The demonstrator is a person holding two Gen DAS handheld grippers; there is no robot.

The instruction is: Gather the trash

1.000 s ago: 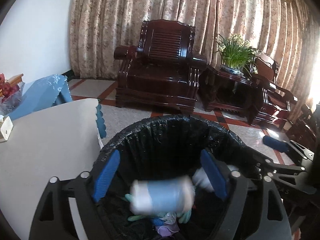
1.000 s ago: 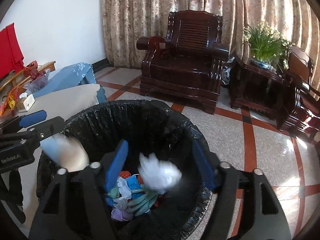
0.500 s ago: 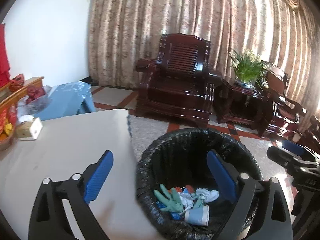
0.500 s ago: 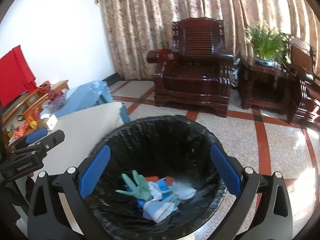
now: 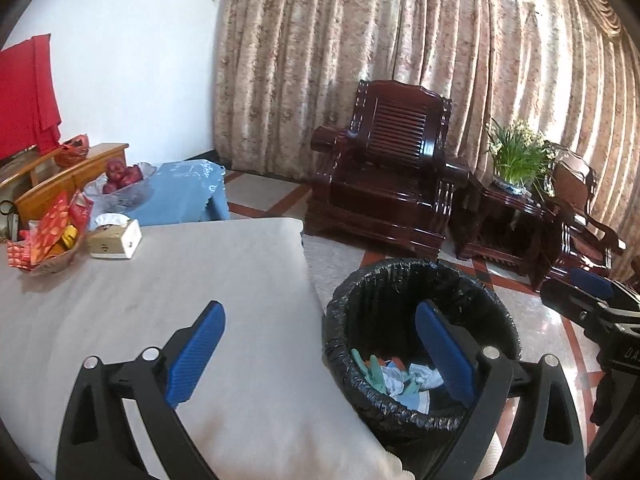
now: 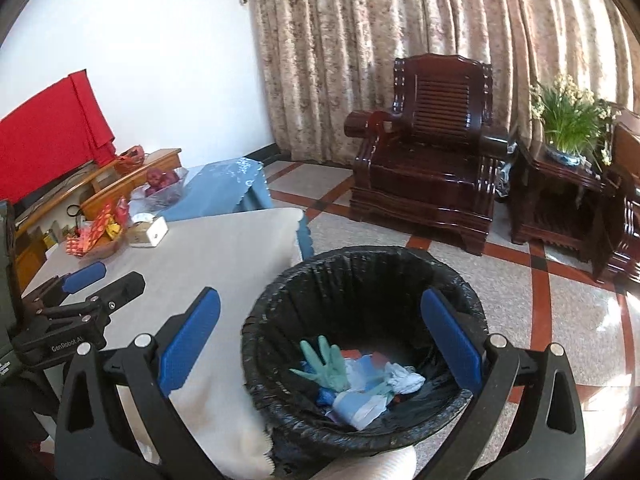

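A round bin lined with a black bag (image 5: 404, 280) (image 6: 360, 268) stands on the floor beside the table. Trash lies in it: a green glove (image 6: 326, 364) (image 5: 370, 368), white crumpled paper (image 6: 404, 372) and a blue-white cup (image 6: 360, 402). My left gripper (image 5: 320, 356) is open and empty, above the table's edge and the bin's left rim. My right gripper (image 6: 320, 348) is open and empty, above the bin. The left gripper also shows in the right wrist view (image 6: 84, 292), over the table.
The table with a beige cloth (image 5: 160, 280) (image 6: 224, 248) holds a tissue box (image 5: 114, 238) and a snack basket (image 5: 48, 240) at its far left. A dark wooden armchair (image 5: 384, 188), a side table with a plant (image 5: 516, 160) and curtains stand behind.
A blue-white cup and a white paper wad dropped from the grippers into the bin. Both grippers have opened wide and drawn back and up; the left one moved left over the table.
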